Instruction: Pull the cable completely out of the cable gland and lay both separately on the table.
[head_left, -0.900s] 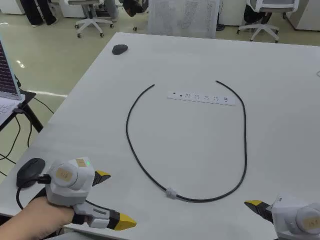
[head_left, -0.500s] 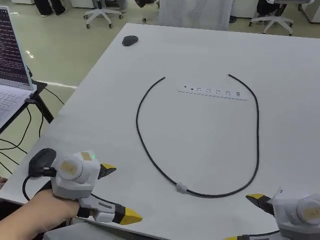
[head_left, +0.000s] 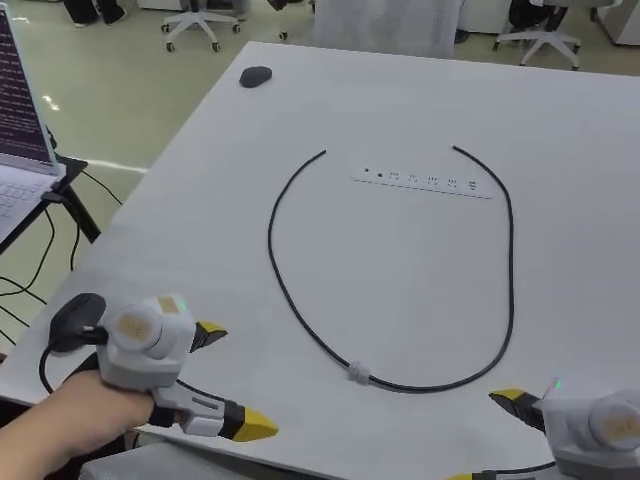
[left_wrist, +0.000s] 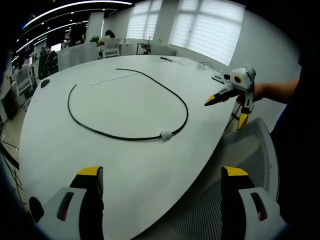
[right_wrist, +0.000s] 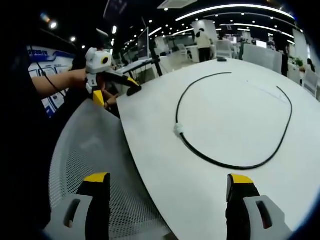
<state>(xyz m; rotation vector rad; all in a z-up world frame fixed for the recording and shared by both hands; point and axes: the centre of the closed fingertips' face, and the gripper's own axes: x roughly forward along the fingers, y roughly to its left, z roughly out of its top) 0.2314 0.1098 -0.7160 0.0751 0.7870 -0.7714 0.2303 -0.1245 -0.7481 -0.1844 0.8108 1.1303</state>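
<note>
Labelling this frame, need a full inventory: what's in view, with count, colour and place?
table: 1, white, carries the work items
cable: 1, black, open loop on the table, ends toward the far side
cable gland: 1, pale grey, on the cable at the loop's near side
power strip: 1, white, across the loop's open end
mouse: 1, black, table's far left corner
laptop: 1, silver, screen lit, left of the table
office chairs: at least 2, white bases, floor beyond the table
left gripper: 1, white with yellow tips, near left edge, jaws open, holding nothing
right gripper: 1, same colours, near right edge, jaws open, holding nothing
hand: 1, on the left gripper
</note>
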